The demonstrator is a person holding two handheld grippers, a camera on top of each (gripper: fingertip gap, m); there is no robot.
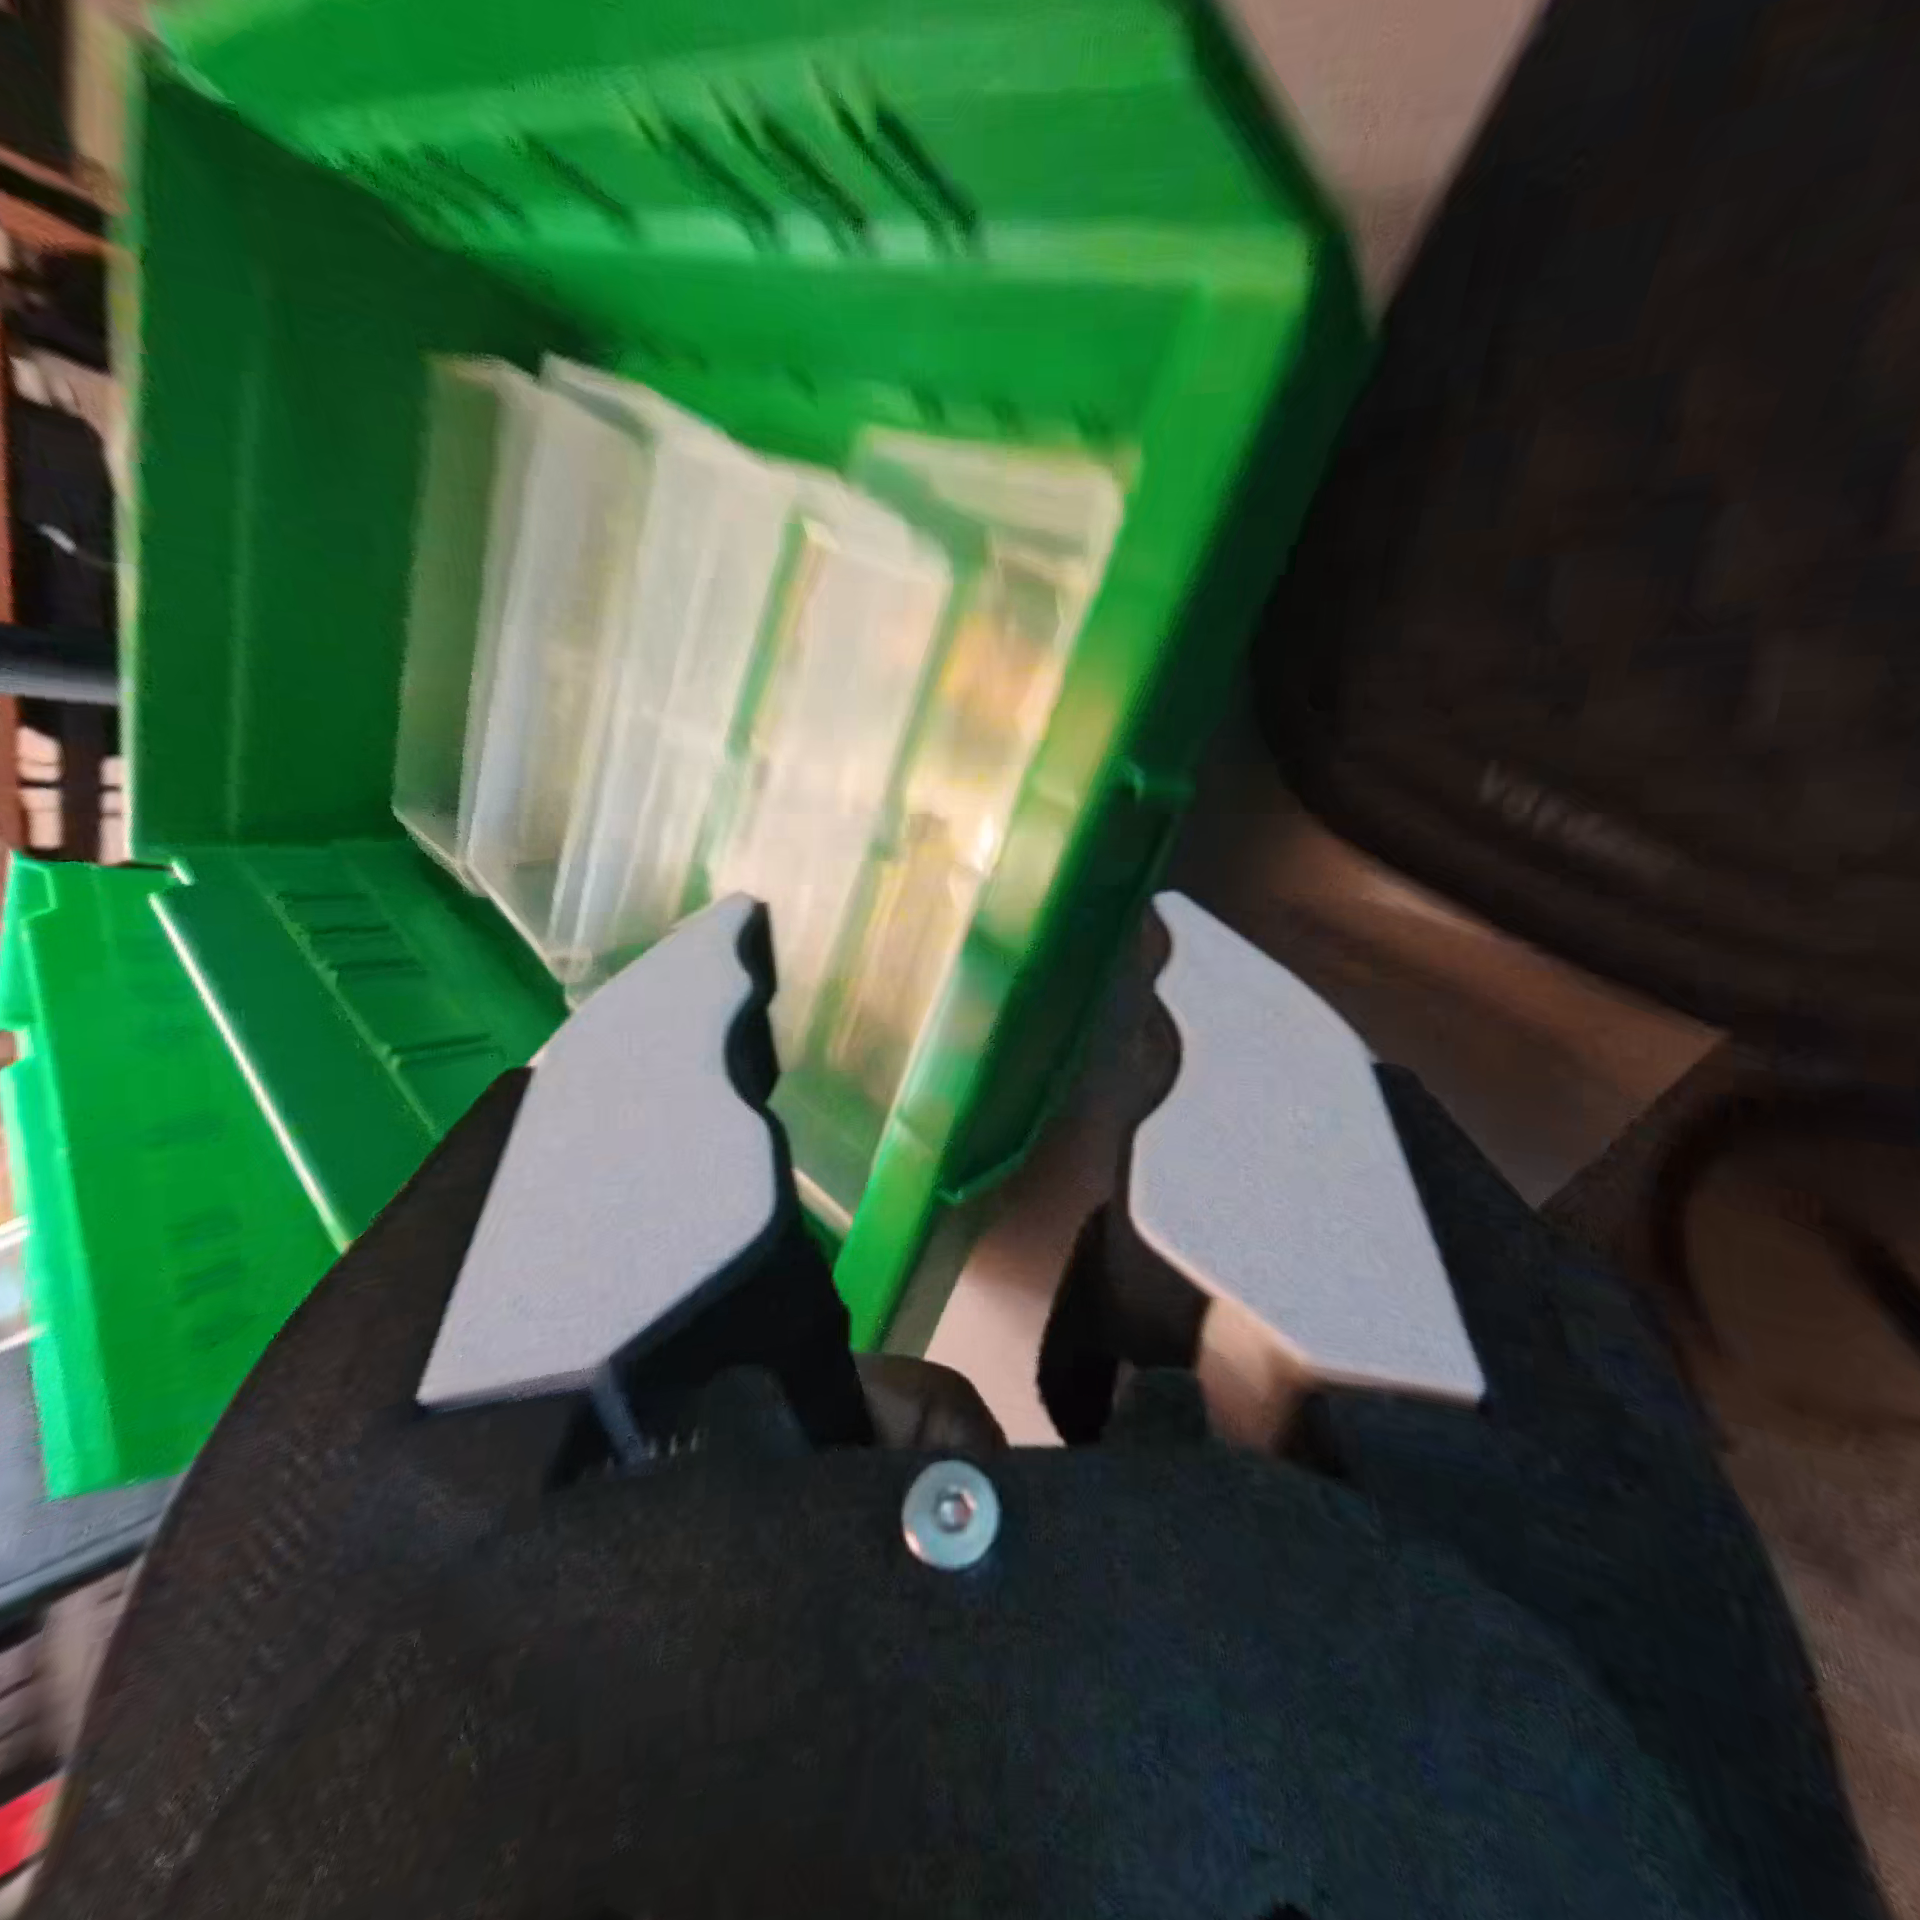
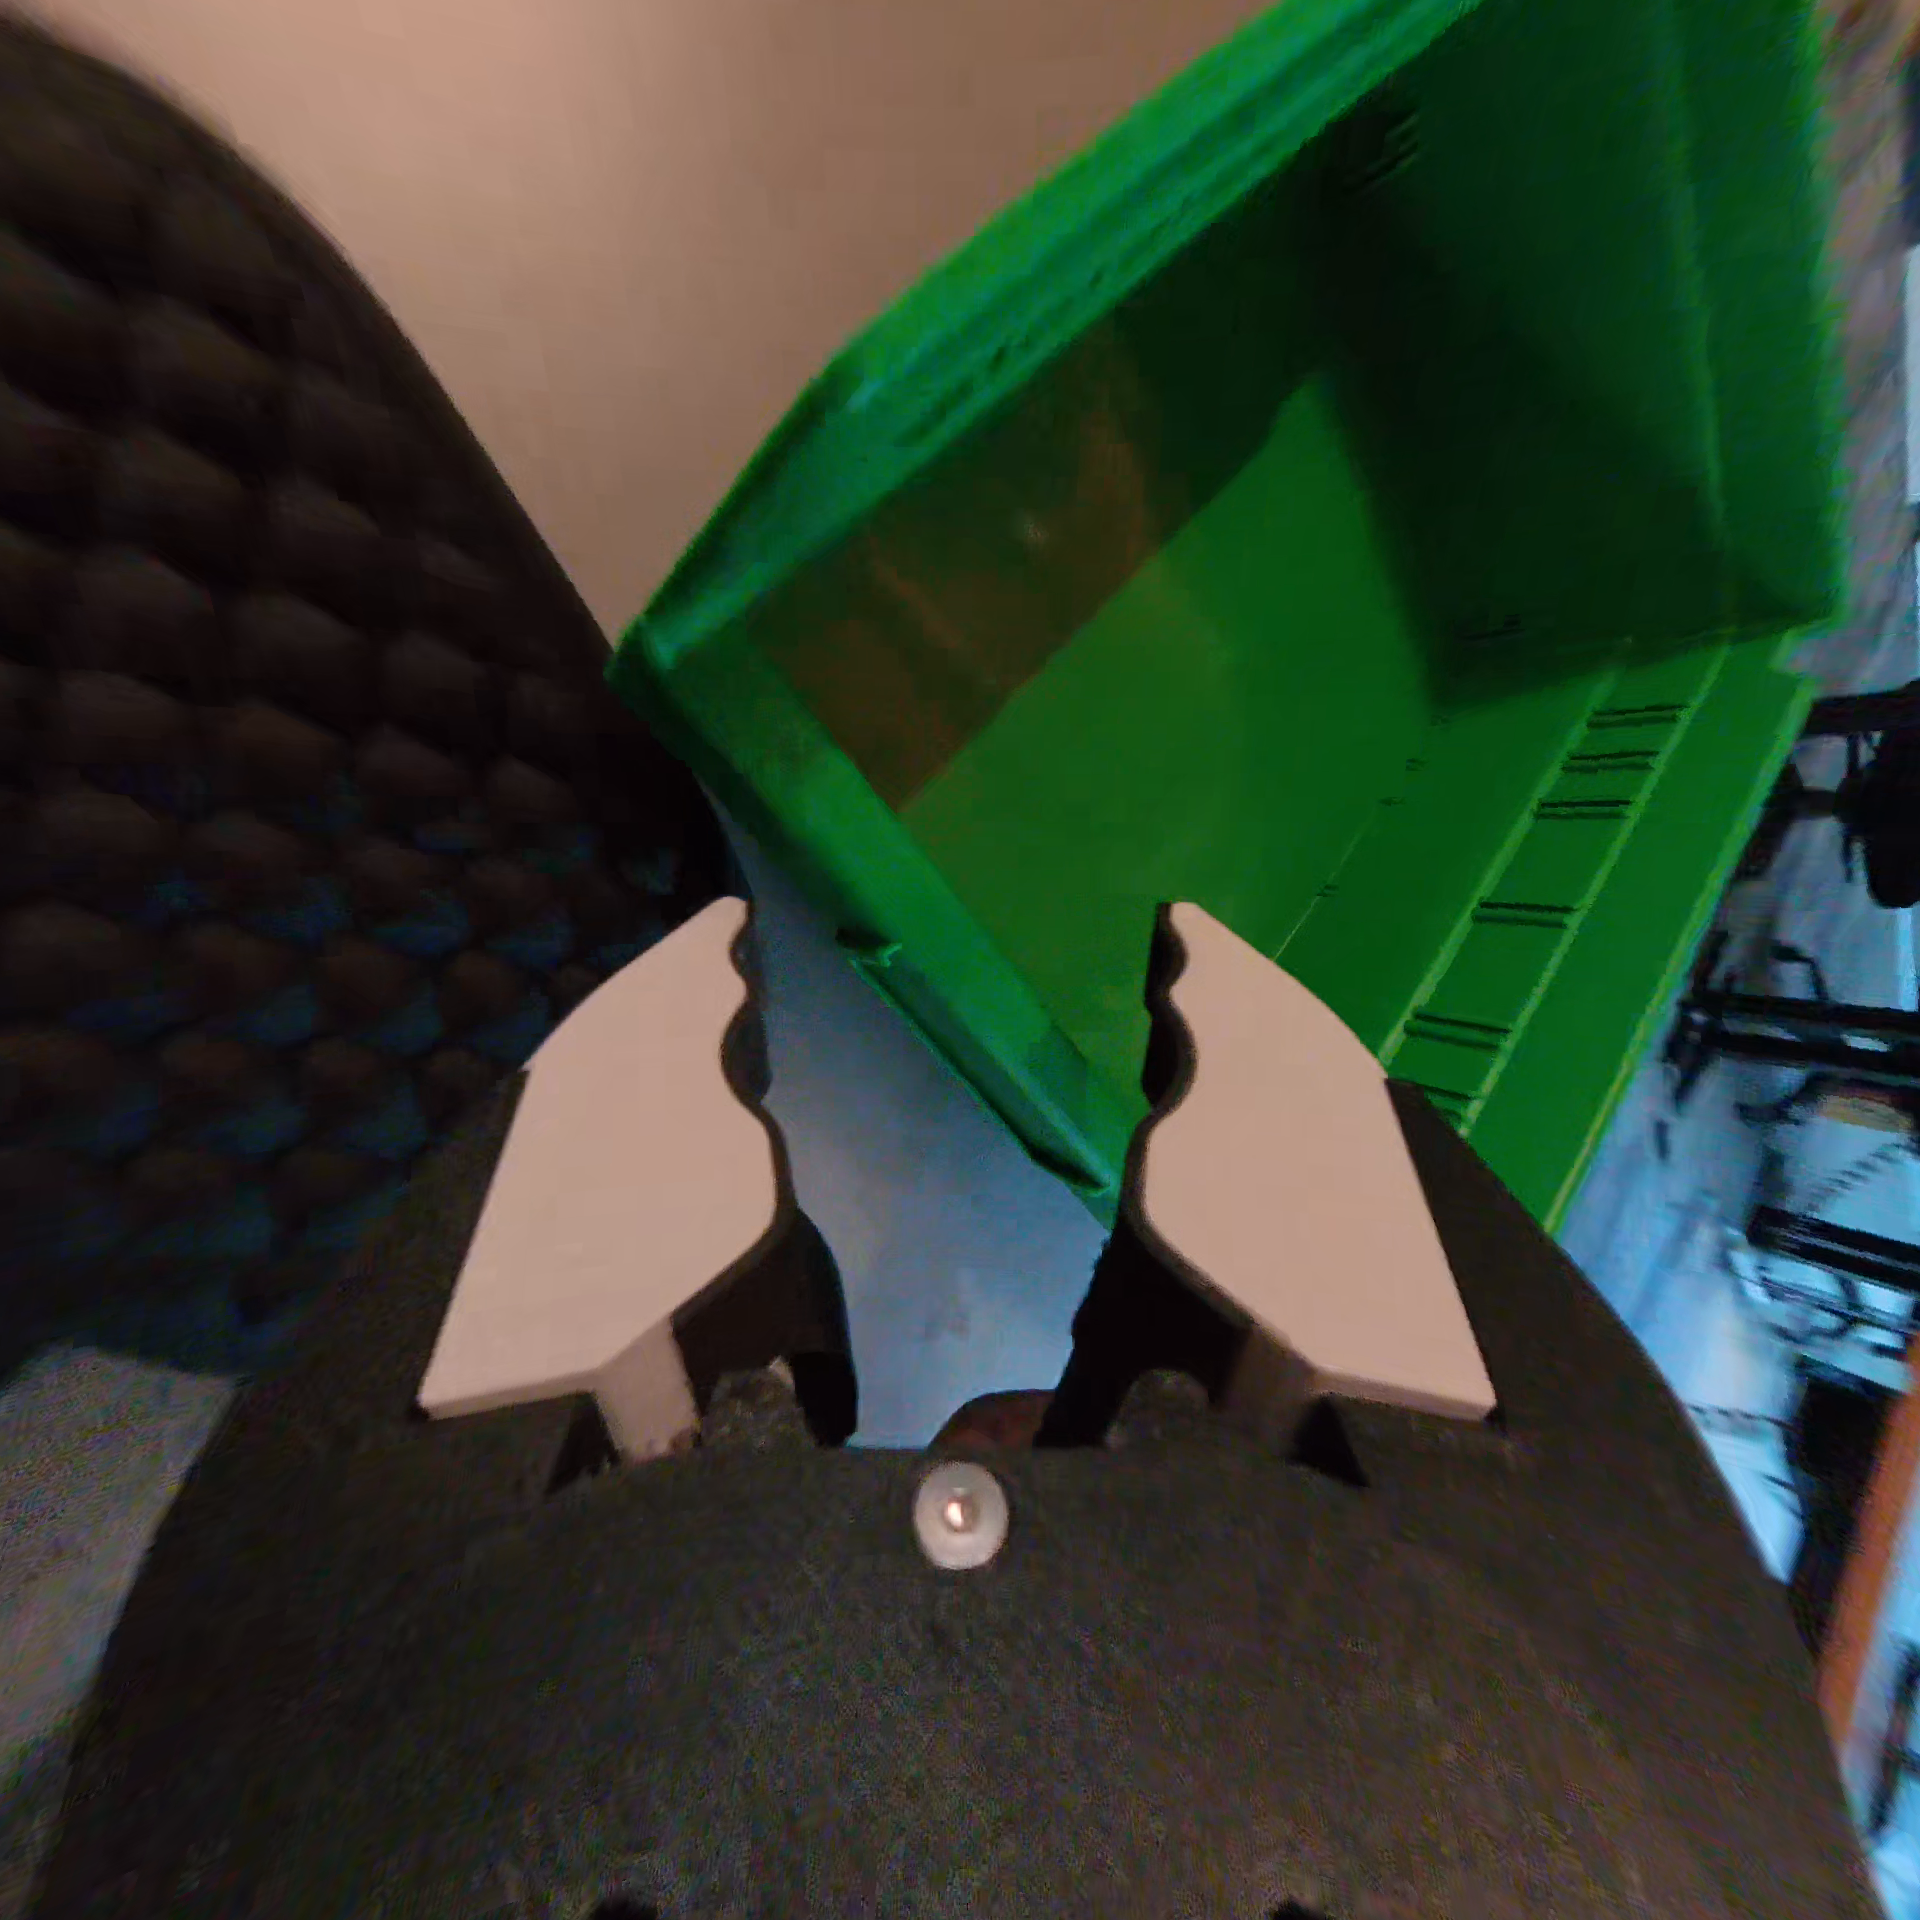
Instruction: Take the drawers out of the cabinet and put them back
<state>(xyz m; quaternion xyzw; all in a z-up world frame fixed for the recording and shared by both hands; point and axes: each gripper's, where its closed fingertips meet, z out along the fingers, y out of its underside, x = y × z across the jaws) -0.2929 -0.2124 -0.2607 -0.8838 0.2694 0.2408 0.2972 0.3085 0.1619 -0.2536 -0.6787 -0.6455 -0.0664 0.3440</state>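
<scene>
The green cabinet (image 1: 727, 301) fills the left wrist view, tilted and blurred. Several clear plastic drawers (image 1: 727, 675) sit side by side in it. My left gripper (image 1: 961, 914) is open and empty, and the cabinet's lower corner edge runs between its fingers. In the right wrist view the same cabinet (image 2: 1195, 727) shows from its other side, with a dark, shaded opening. My right gripper (image 2: 956, 920) is open and empty; the cabinet's front edge runs between its fingers, close to the right finger (image 2: 1278, 1143). I cannot tell if either gripper touches it.
A second green ribbed piece (image 1: 156, 1143) lies beside the cabinet, also in the right wrist view (image 2: 1558, 883). Dark egg-crate foam (image 2: 260, 623) stands at the left, a beige wall (image 2: 623, 208) behind. A pale tabletop (image 2: 935, 1247) lies below. Shelves and clutter sit at the left edge (image 1: 52, 416).
</scene>
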